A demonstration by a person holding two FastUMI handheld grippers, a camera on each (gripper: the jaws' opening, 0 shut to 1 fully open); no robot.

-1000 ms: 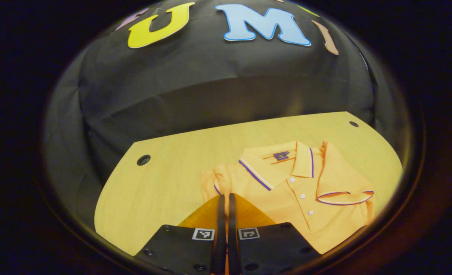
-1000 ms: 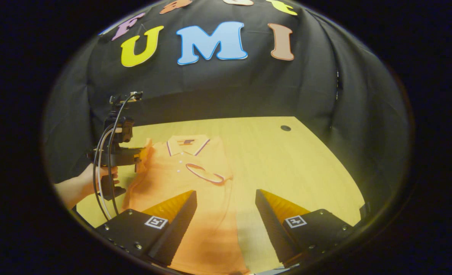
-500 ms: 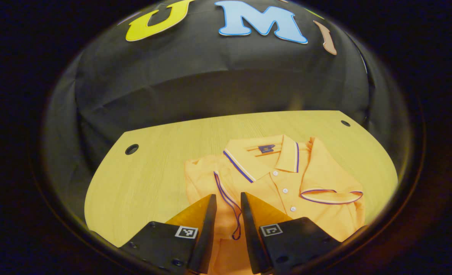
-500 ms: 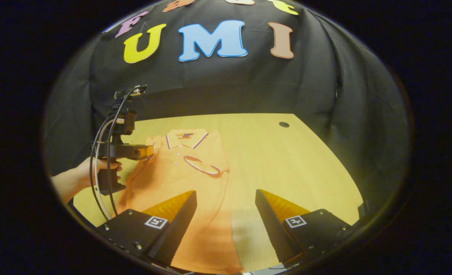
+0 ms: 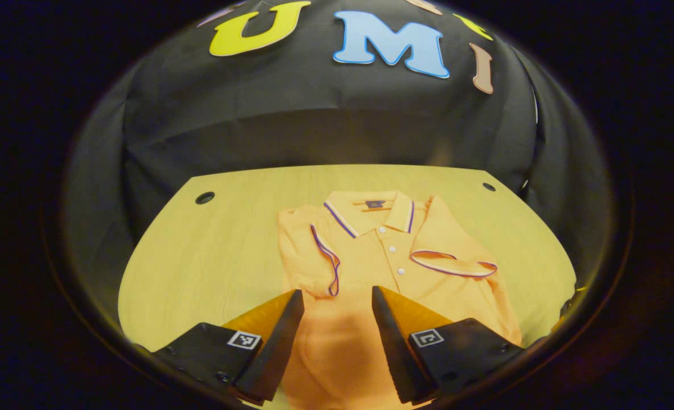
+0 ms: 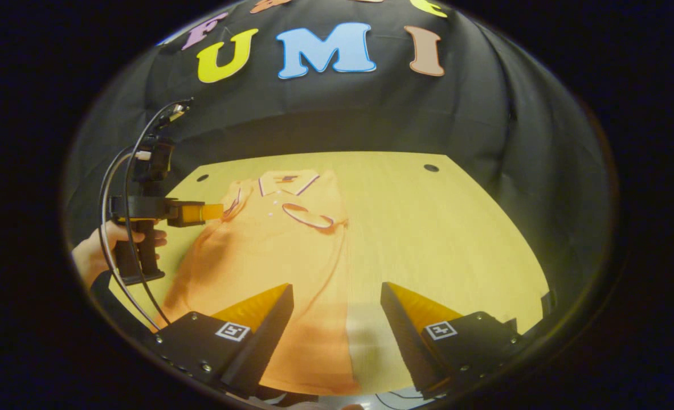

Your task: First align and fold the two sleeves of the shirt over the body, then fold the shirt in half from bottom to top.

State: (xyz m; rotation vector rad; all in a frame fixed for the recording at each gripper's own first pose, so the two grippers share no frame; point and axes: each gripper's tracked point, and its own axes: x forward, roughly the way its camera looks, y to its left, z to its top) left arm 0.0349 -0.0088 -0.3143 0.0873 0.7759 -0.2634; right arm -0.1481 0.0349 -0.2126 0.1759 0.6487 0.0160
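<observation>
Shirt lay flat on the table, collar far, hem nearest both grippers, sleeves folded in. Left gripper and right gripper hovered wide open, holding nothing, above its lower half.

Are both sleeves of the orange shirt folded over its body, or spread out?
Folded: both sleeves lie on the shirt, trimmed cuffs on its chest.

A staged recording booth: black cloth wall draped across the top of the frame, and below it a pale wooden table with cable holes near its back corners.
</observation>
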